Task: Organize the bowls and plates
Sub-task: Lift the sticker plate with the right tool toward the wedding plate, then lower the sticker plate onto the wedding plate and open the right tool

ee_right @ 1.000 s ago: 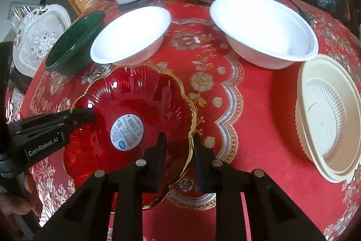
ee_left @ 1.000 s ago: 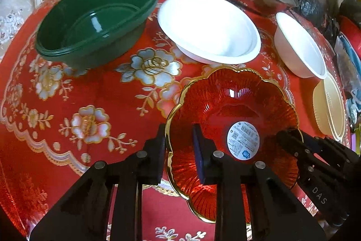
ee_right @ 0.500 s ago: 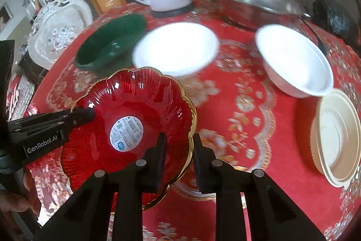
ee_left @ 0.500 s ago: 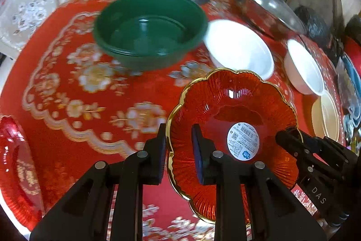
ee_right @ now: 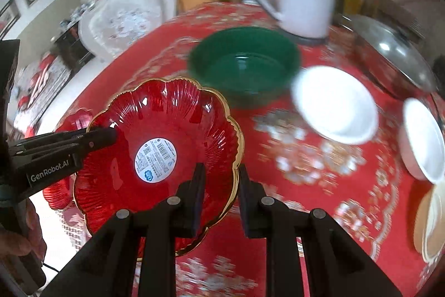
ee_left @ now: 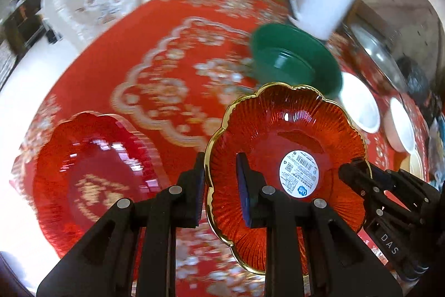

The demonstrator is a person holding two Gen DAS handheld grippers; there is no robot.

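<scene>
Both the left gripper (ee_left: 219,180) and the right gripper (ee_right: 221,185) are clamped on opposite rims of one red gold-edged plate (ee_left: 286,157), lifted above the surface (ee_left: 167,52). A second red plate (ee_left: 91,171) lies near left; open cloth between; one green bowl (ee_right: 244,66) and two white bowls (ee_right: 336,105) far right.

Your left wrist camera looks steeply down along its claw (ee_left: 219,185), close over the counter (ee_left: 167,52), your right wrist view likewise, both sharing the red scalloped plate (ee_left: 283,135) and green bowl (ee_right: 244,66).

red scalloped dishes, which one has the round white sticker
The red dish clamped at its gold rim by both grippers, left gripper and right gripper. The other red dish on the table shows no sticker.
</scene>
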